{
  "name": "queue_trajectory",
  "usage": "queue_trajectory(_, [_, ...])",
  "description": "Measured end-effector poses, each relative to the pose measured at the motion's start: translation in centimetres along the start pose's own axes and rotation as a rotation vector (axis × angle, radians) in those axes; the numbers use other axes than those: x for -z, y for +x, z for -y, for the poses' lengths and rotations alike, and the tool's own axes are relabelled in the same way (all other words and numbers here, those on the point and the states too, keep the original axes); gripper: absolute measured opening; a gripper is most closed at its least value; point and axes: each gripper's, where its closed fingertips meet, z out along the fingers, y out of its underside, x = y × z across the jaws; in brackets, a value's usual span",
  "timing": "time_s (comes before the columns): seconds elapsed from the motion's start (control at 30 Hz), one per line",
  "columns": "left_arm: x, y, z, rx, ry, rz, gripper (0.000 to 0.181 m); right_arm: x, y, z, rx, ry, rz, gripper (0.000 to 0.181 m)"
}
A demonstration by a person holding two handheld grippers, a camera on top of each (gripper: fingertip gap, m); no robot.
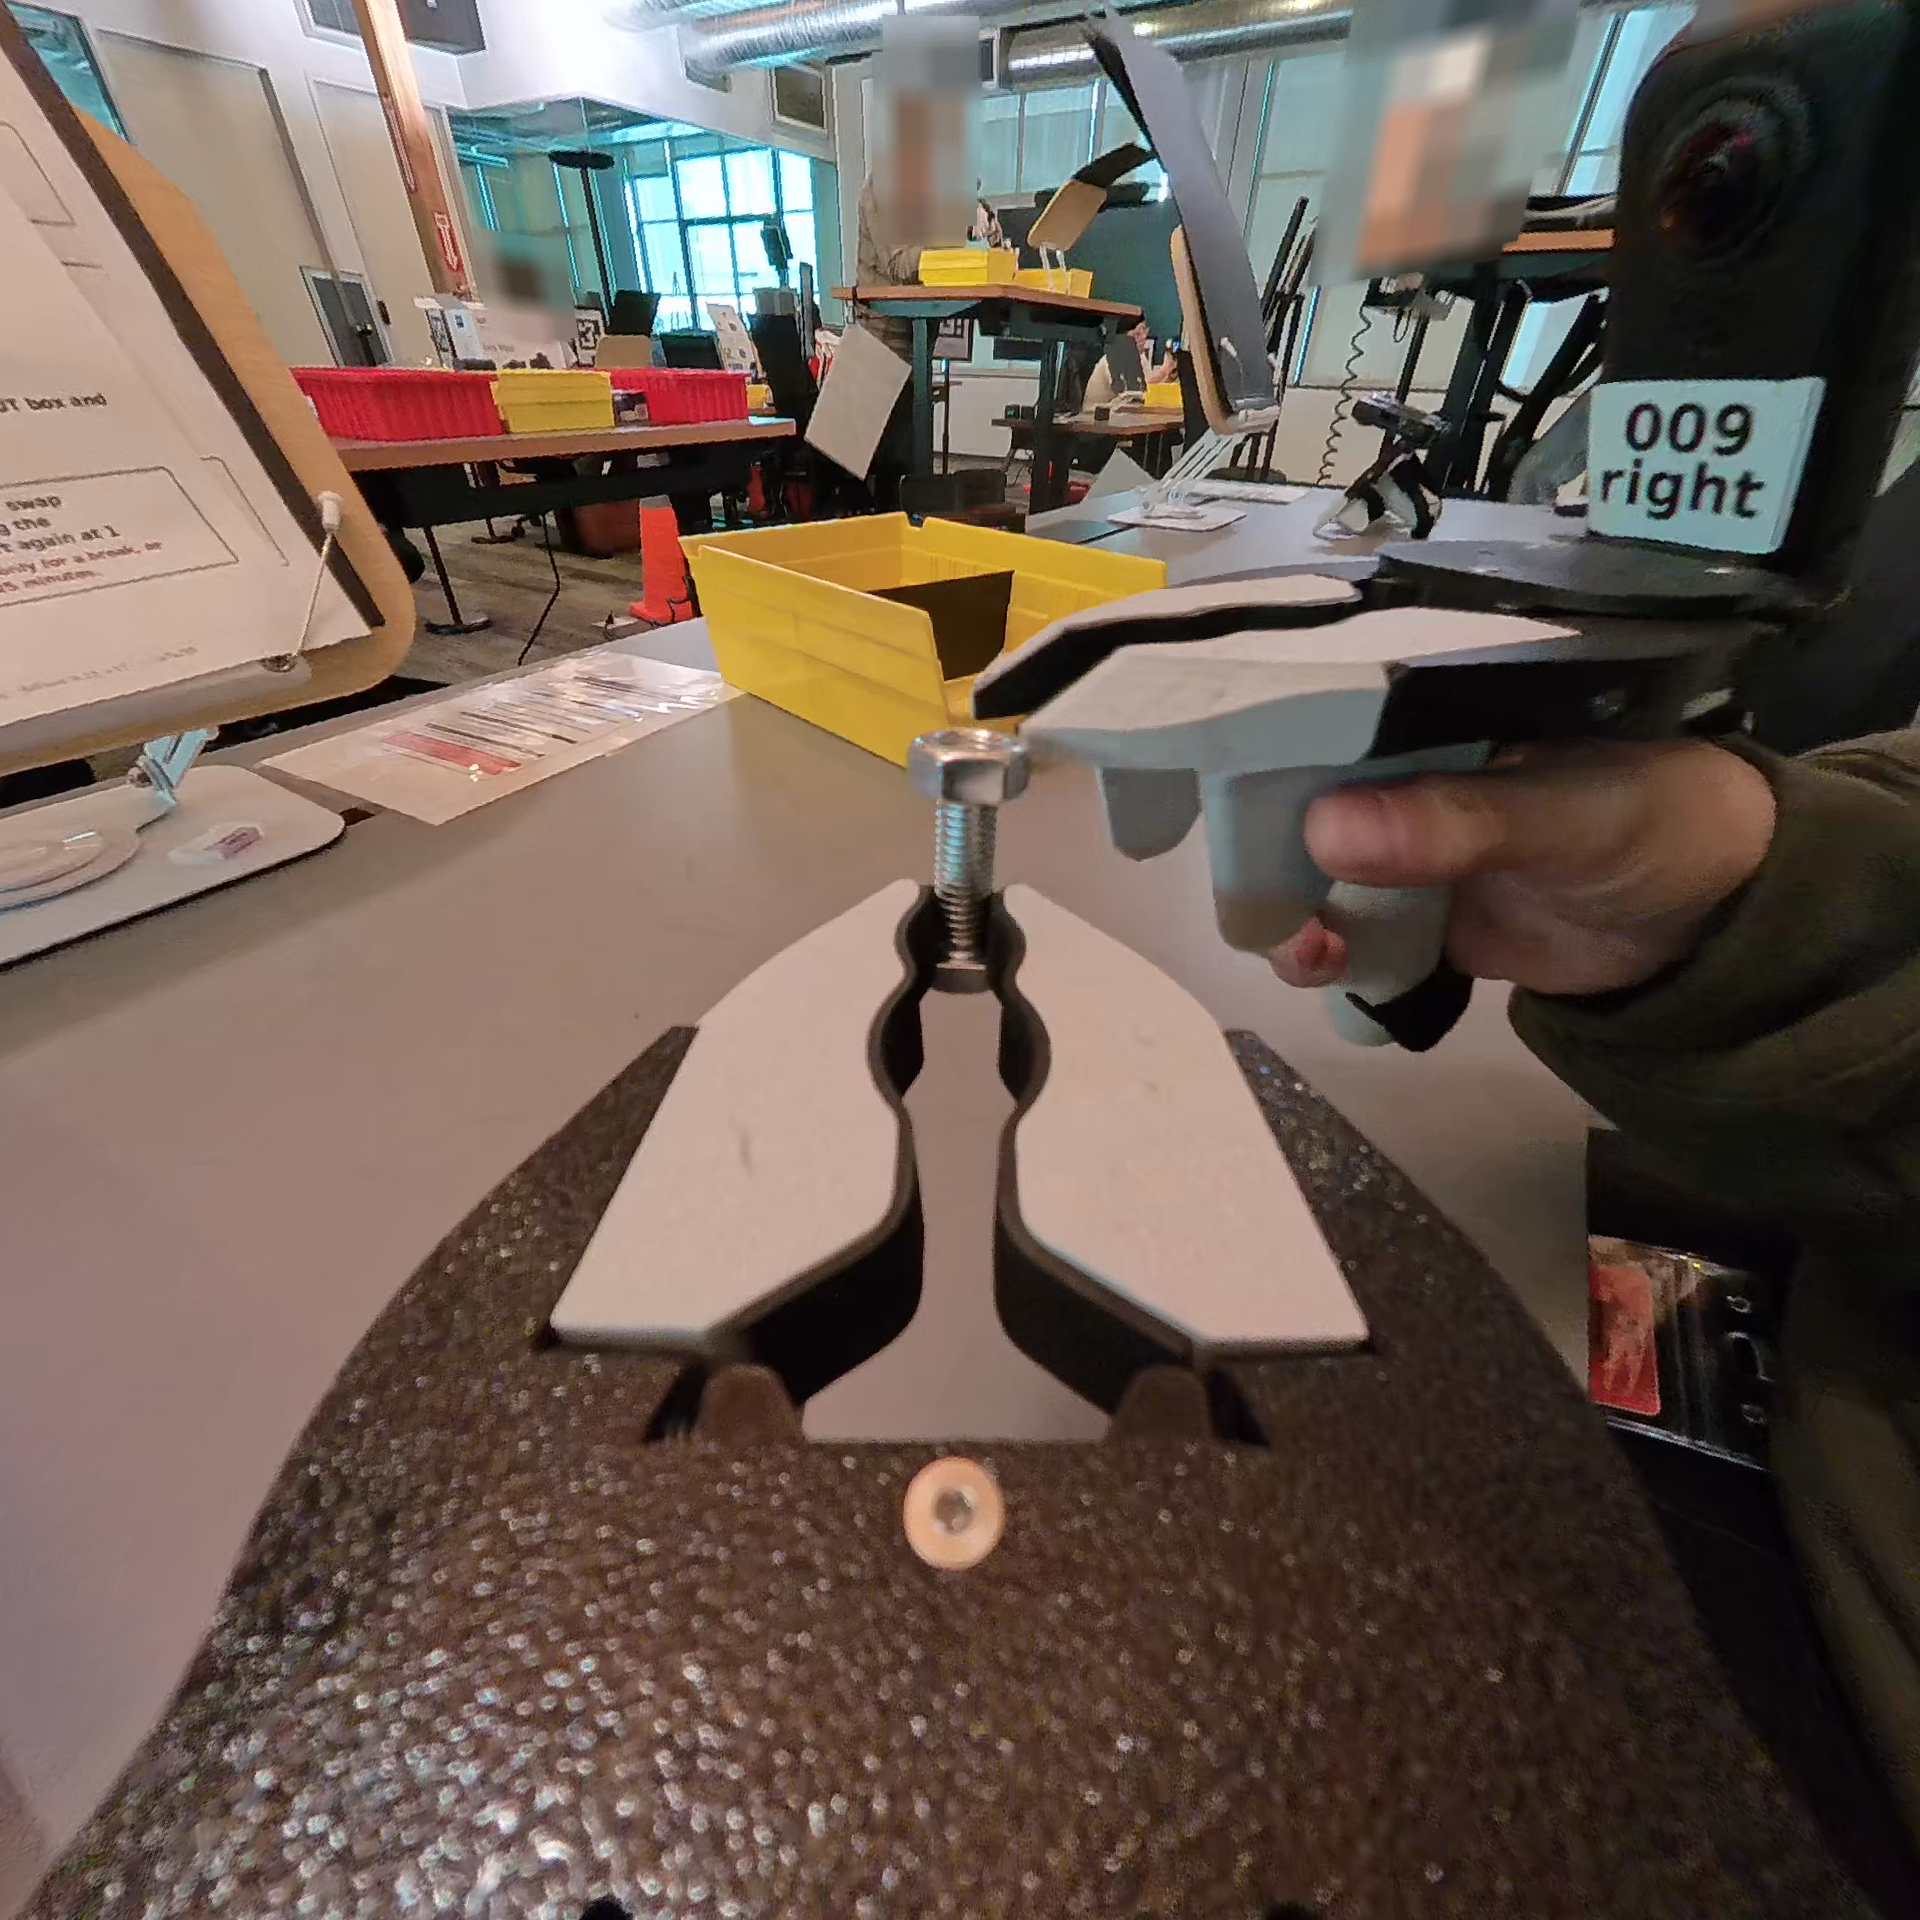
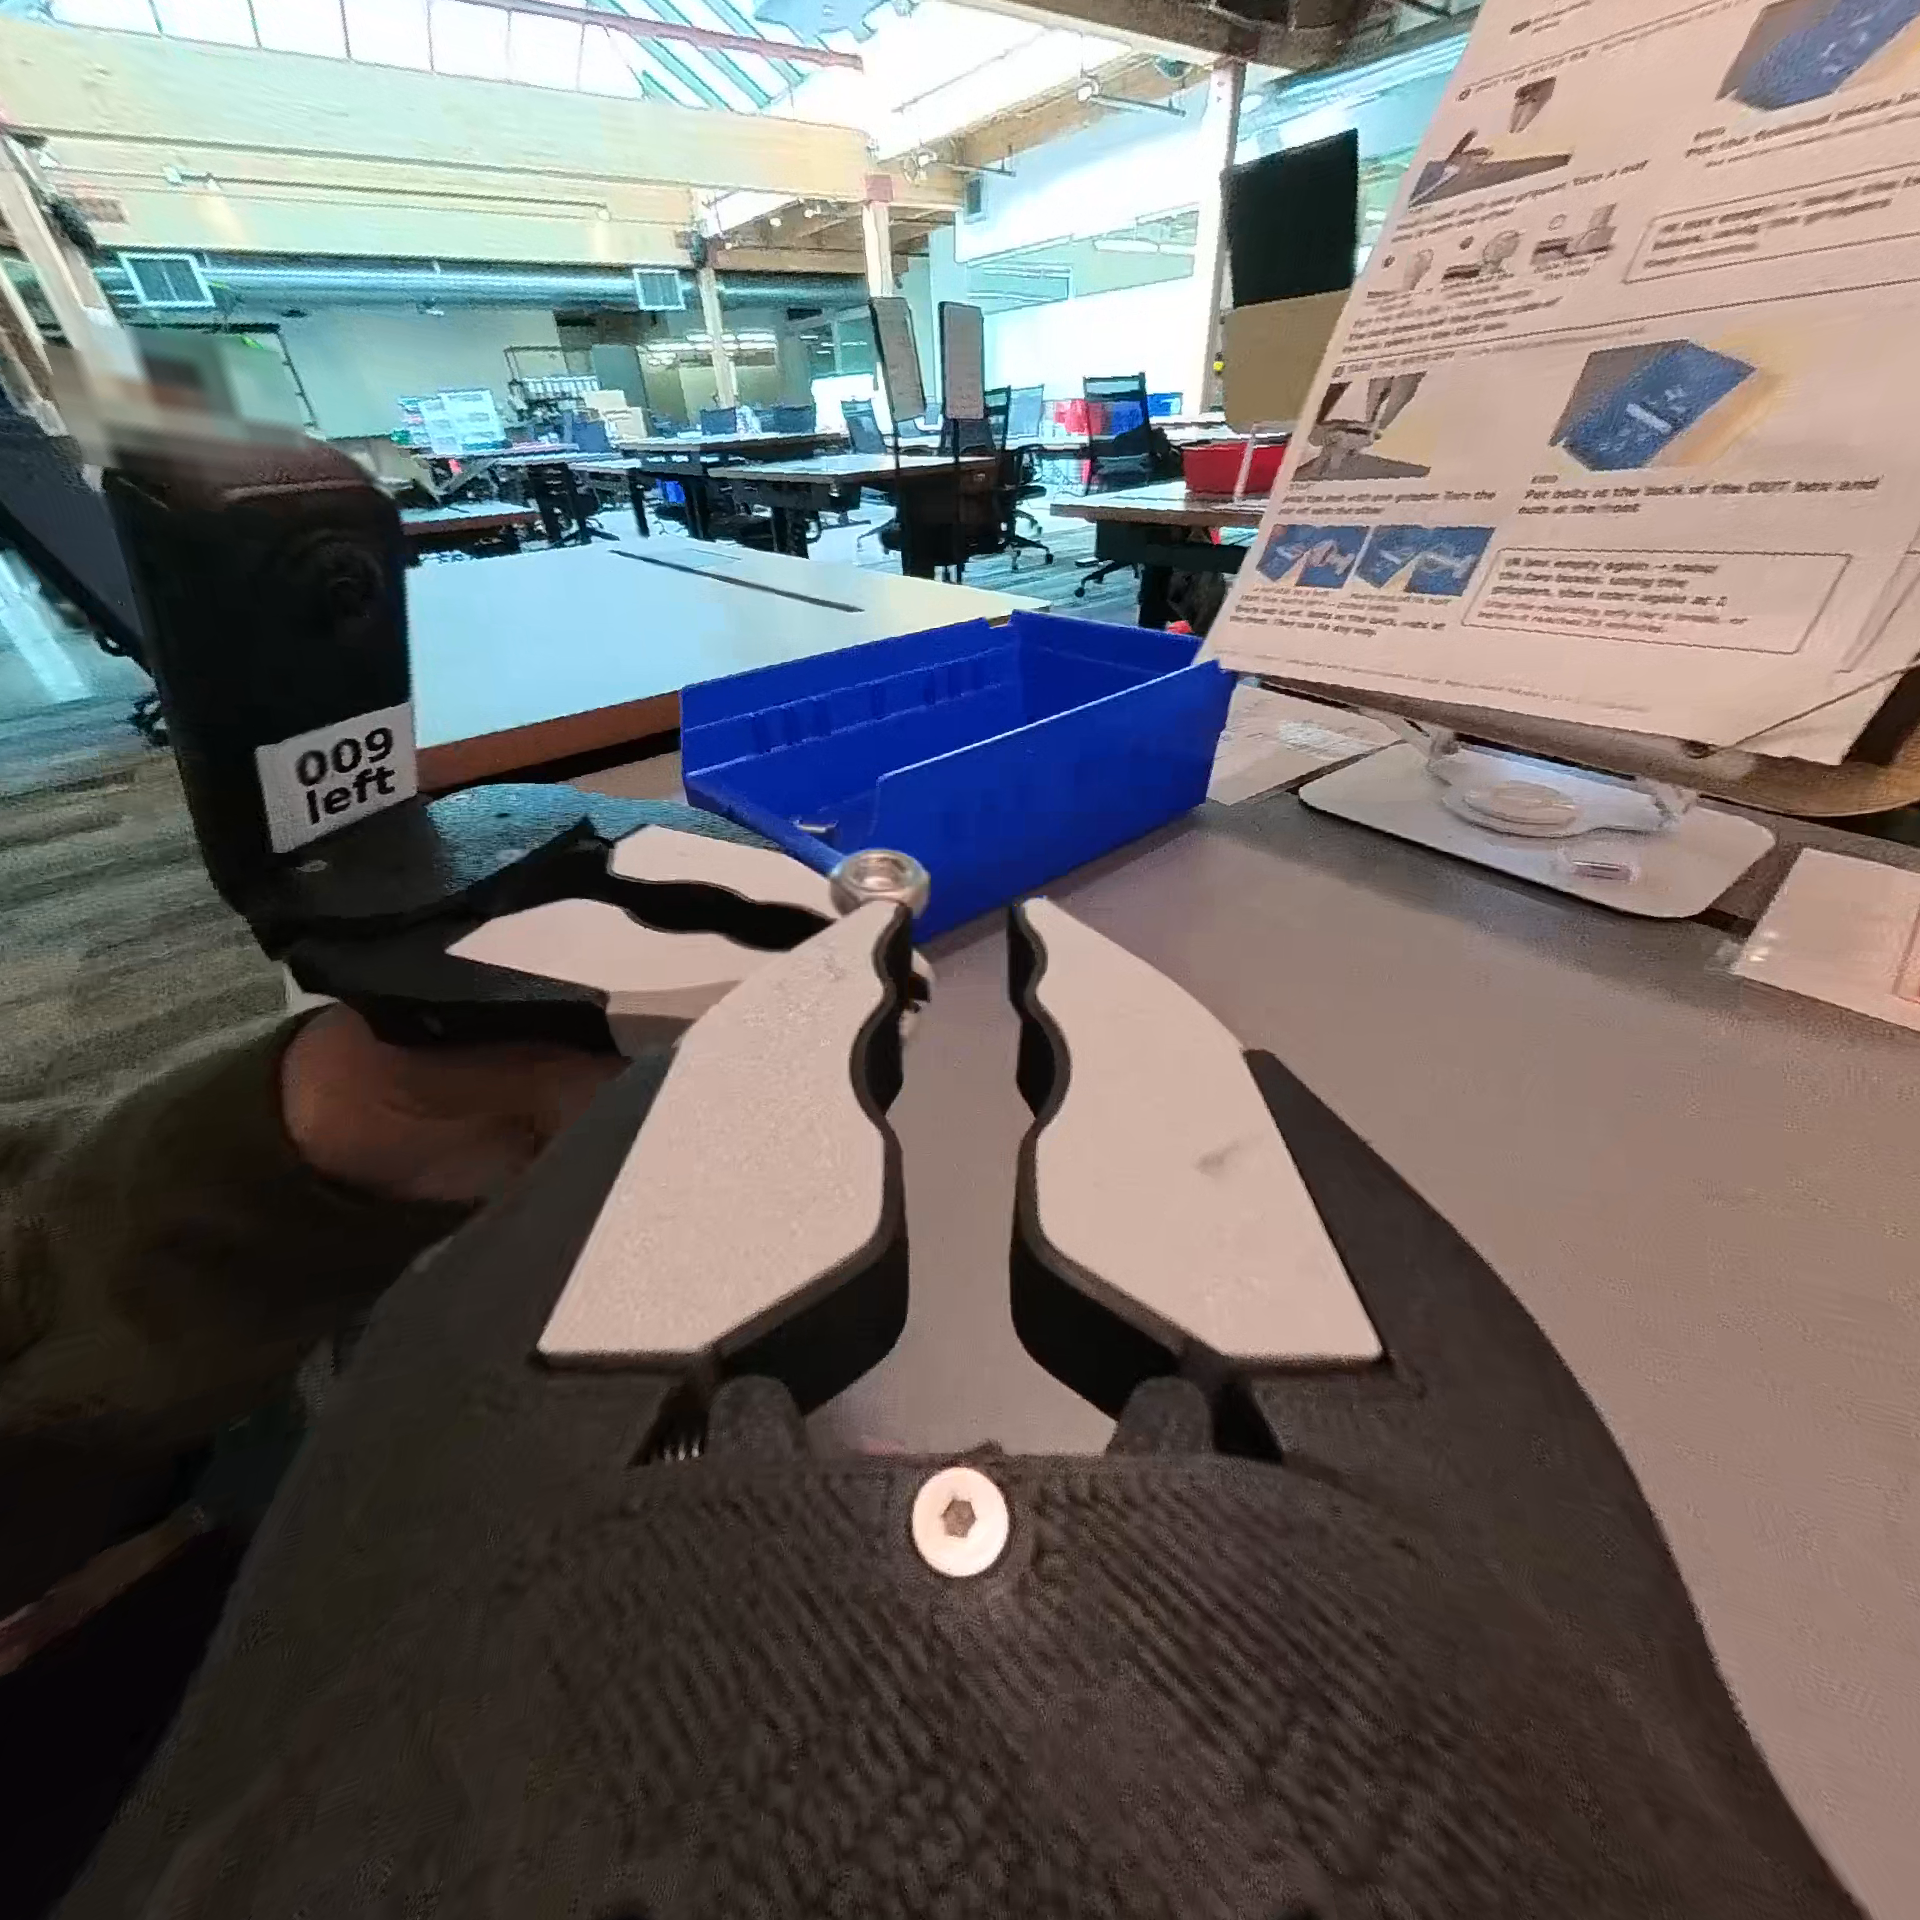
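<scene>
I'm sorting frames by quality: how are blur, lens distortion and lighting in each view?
Left wrist view: the bolt in the left claw is sharp, the right claw slightly soft; the edges bow from the wide lens. Right wrist view: bright glare from ceiling windows, blue bin crisp, tilted instruction sheet blurred at the edge.

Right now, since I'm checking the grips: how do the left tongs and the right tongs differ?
The left tongs are shut on the threaded shank of the upright bolt, while the right tongs stand open and grip nothing. The left tongs hold the bolt low down, whereas the right tongs only meet its hex top with one fingertip. Both have pale grey fingers with black wavy inner edges.
</scene>
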Motion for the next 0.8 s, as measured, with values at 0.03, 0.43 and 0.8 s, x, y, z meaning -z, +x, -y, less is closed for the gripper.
queue_trajectory(0.03, [0.1, -0.1, 0.0, 0.001, 0.001, 0.001, 0.009, 0.2, 0.7, 0.0, -0.004, 0.003, -0.025, 0.017])
queue_trajectory(0.43, [-0.3, 0.4, -0.2, -0.014, -0.016, -0.007, 0.008, -0.8, -1.2, -0.1, 0.025, -0.008, 0.02, 0.032])
queue_trajectory(0.8, [-0.4, 0.5, -0.4, -0.017, -0.026, -0.02, 0.009, -0.9, -1.3, -0.4, 0.021, -0.032, 0.018, 0.019])
